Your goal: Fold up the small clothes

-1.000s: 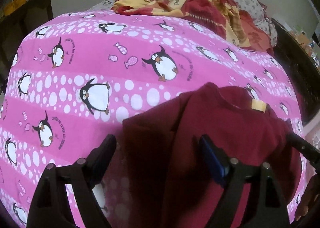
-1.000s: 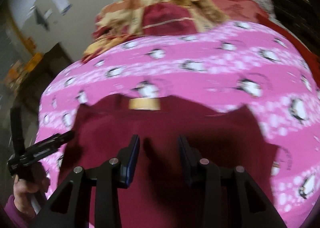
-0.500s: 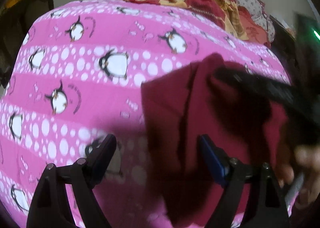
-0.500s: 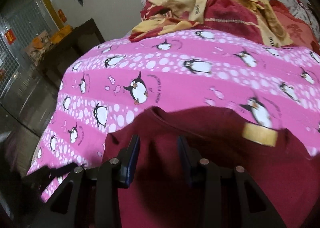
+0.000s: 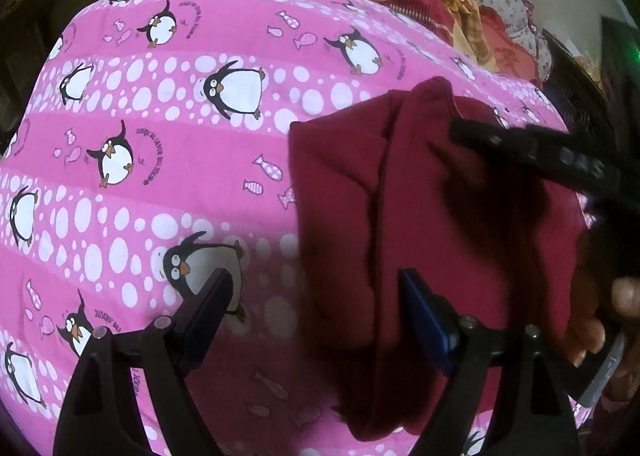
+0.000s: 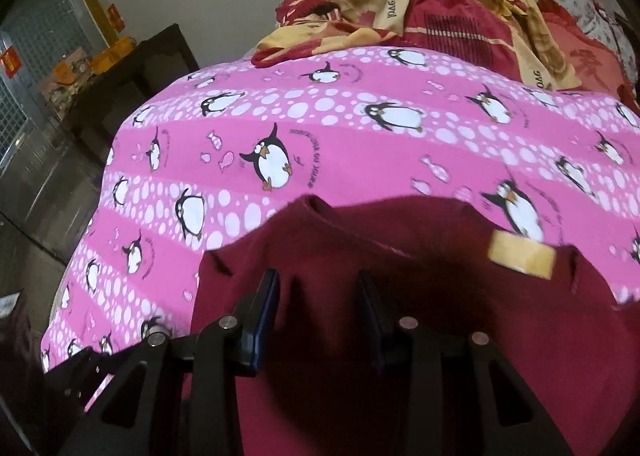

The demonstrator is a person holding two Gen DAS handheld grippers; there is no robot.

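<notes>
Maroon garment (image 5: 440,216), small, lying flat on pink penguin-print sheet (image 5: 160,160); one side folded inward along a lengthwise crease. Tan neck label (image 6: 520,258) at collar, seen in right wrist view. Left gripper (image 5: 316,312): fingers spread wide, one over bare sheet, the other over garment's folded edge; nothing between the pads. Right gripper (image 6: 318,316): fingers narrowly apart above the cloth near the collar; pinch on fabric possibly absent, contact unclear in shadow. Hand (image 5: 600,320) on right gripper's handle, at frame edge in left wrist view. Red-and-yellow crumpled bedding (image 6: 420,16) heaped beyond the sheet. Dark cabinet (image 6: 132,72) by the wall.
</notes>
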